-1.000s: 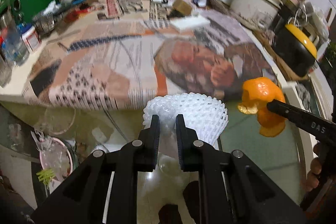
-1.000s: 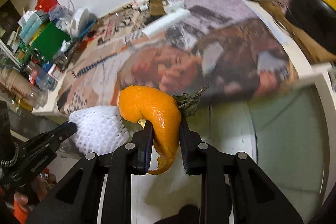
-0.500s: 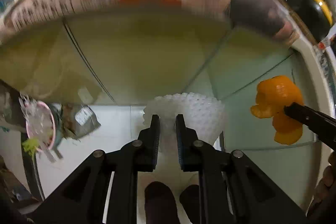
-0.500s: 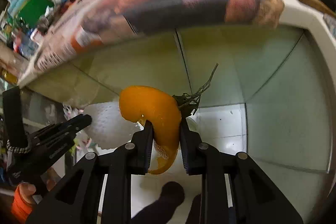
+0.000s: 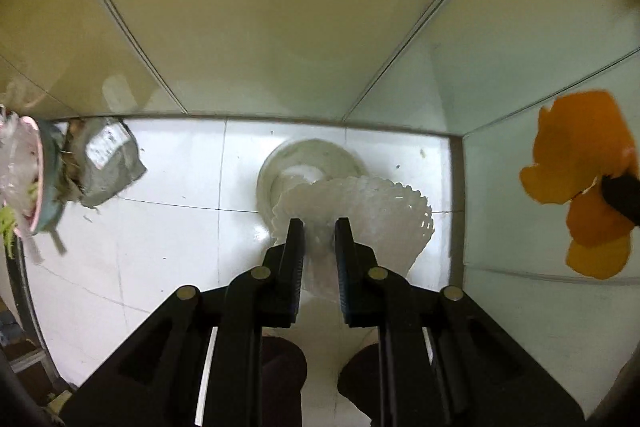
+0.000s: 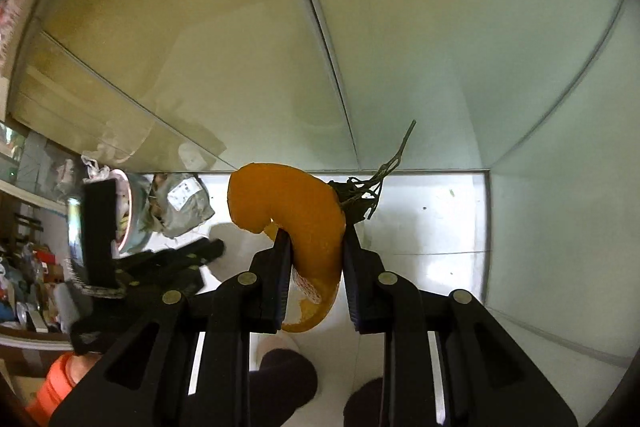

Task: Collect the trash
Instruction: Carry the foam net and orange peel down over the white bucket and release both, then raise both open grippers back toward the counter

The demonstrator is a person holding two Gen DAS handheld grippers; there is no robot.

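At the far left of the left wrist view, a pink-rimmed bin [image 5: 38,183] and a crumpled grey bag [image 5: 110,163] lie on the white tiled floor [image 5: 168,247]; a second ago that corner showed them only dimly under a newspaper-covered table, which has gone from sight. Pale cabinet panels [image 5: 260,7] now fill the upper part of both views. In the middle, the left gripper [image 5: 319,227] stays pinched narrow on the white foam fruit net [image 5: 372,203], which hangs over a round glassy object [image 5: 312,159] on the floor. To the right, the right gripper [image 6: 313,239] keeps its jaws clamped on the orange peel [image 6: 296,211], its dry stem [image 6: 368,187] sticking out. Both hands have come down from table height to near the floor, with dark shoes [image 6: 288,379] below.
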